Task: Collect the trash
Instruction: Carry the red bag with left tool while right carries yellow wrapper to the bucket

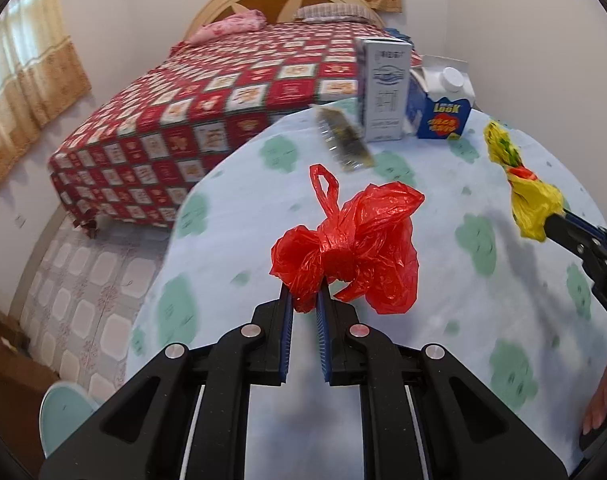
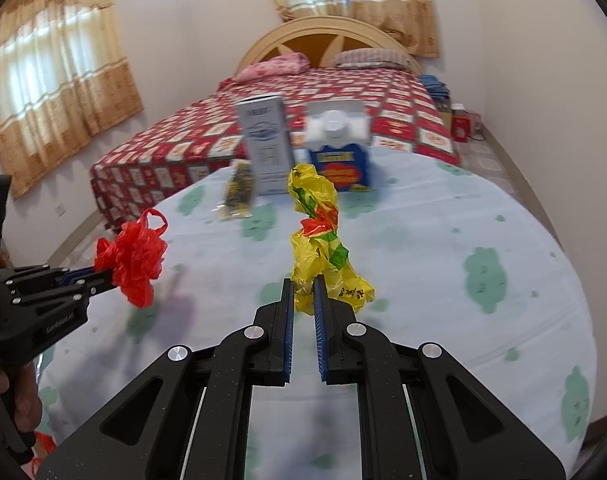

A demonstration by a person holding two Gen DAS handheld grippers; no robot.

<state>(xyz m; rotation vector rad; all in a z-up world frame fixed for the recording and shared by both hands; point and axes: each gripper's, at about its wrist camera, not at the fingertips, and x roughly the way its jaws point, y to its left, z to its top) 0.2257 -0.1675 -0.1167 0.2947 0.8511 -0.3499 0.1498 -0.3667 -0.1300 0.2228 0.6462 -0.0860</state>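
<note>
Yellow bag (image 2: 323, 240) stretches lengthwise away from clamped jaws.

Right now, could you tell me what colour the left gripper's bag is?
Red bag; left wrist view shows it best.

A round table (image 2: 443, 240) under a pale blue cloth with green patches stands near a bed (image 2: 303, 120) with a red checked cover, arched headboard (image 2: 327, 36) and two pillows, between white walls, curtained bright windows (image 2: 55, 64) and tiled floor (image 1: 83, 272).
</note>
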